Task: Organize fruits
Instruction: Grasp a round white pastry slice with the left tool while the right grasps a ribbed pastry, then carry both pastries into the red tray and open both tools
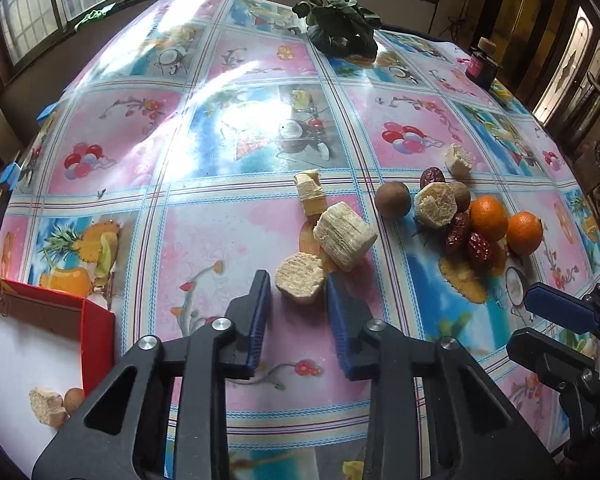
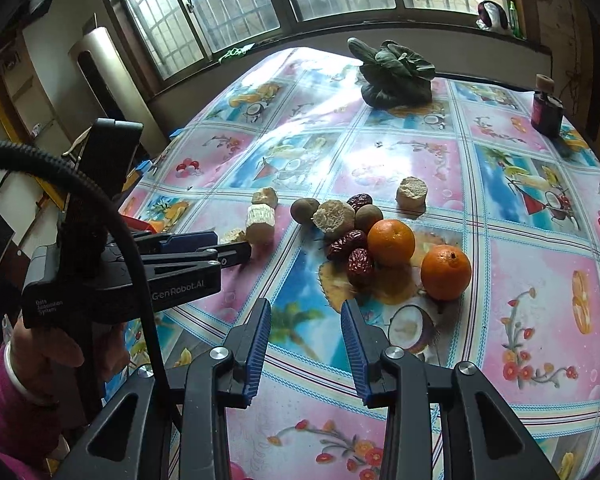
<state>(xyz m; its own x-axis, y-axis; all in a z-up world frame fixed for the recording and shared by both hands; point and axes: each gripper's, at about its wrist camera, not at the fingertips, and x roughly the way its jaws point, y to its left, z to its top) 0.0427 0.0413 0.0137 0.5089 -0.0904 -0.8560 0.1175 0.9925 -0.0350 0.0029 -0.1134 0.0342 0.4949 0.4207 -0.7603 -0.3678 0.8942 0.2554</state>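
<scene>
My left gripper (image 1: 299,280) is open, its blue pads on either side of a pale cut chunk (image 1: 299,277) lying on the table, not closed on it. More pale chunks (image 1: 345,235) lie just beyond. Two oranges (image 2: 391,242), red dates (image 2: 360,260) and brown round fruits (image 2: 305,211) cluster at mid table. My right gripper (image 2: 305,312) is open and empty, hovering short of the dates and oranges. The left gripper also shows in the right wrist view (image 2: 230,248).
A red box with a white inside (image 1: 96,328) at the left edge holds a pale chunk (image 1: 46,405) and a brown fruit. A leafy green vegetable (image 2: 396,74) and a dark bottle (image 2: 546,106) stand at the far side. Windows lie beyond the table.
</scene>
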